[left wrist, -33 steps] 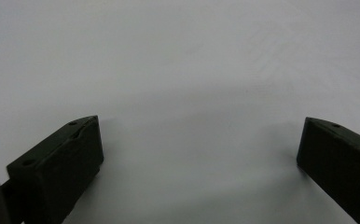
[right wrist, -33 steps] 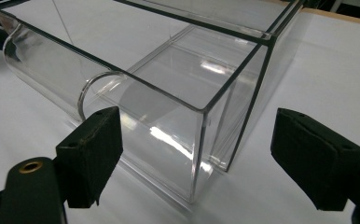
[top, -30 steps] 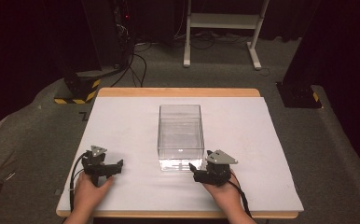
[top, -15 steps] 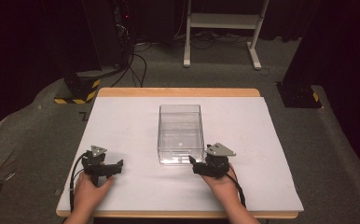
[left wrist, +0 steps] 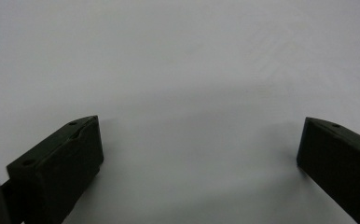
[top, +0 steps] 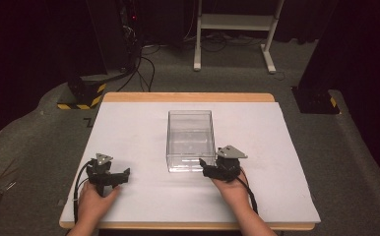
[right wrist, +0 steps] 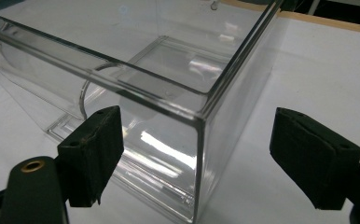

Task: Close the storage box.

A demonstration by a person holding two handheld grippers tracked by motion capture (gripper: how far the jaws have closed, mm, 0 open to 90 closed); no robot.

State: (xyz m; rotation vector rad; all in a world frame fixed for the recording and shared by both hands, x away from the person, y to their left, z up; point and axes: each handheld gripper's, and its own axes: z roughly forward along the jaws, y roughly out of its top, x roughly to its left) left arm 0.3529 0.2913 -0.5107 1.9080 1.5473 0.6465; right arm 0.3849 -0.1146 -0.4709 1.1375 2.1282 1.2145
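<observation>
- High view first: the white surface [top: 129, 128] spreads before you, with a wooden strip showing along its far and near edges.
- At its middle stands the clear plastic box [top: 190, 140], upright, open at the top, nothing visible inside it.
- Your right gripper [top: 208, 169] sits at the box's near right corner, with the grey three-cornered plate on top and your hand behind it on the surface.
- Your right gripper view puts that near corner of the box [right wrist: 187, 116] between the two black jaws: they stand wide apart, one on each side of the vertical edge. The left jaw lies close against the near wall, though contact cannot be told; the right jaw stands clear of the side wall. You have hold of nothing.
- Your left gripper [top: 121, 175] rests on the surface well to the left of the box and apart from it, cable looping behind it.
- Your left gripper view shows those jaws [left wrist: 199, 154] spread wide over bare white surface, gripping nothing.
</observation>
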